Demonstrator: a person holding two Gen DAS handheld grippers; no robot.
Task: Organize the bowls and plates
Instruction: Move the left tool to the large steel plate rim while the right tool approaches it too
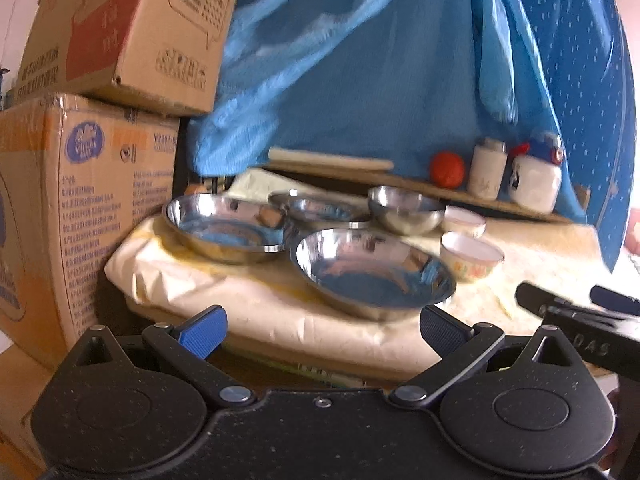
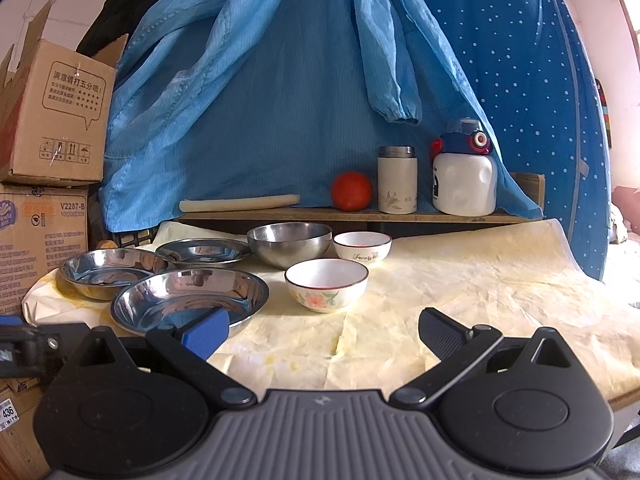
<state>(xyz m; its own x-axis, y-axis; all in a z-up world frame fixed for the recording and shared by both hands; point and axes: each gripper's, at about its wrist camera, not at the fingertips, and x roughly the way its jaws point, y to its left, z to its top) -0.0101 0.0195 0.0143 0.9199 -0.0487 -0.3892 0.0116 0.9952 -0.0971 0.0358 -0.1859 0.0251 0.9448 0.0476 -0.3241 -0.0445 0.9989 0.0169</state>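
With both the left gripper and right gripper wide and empty, approach the near plate at the surface's left-front, gripping its rim squarely.

Three steel plates, steel bowl, two ceramic bowls, upright, clustered.
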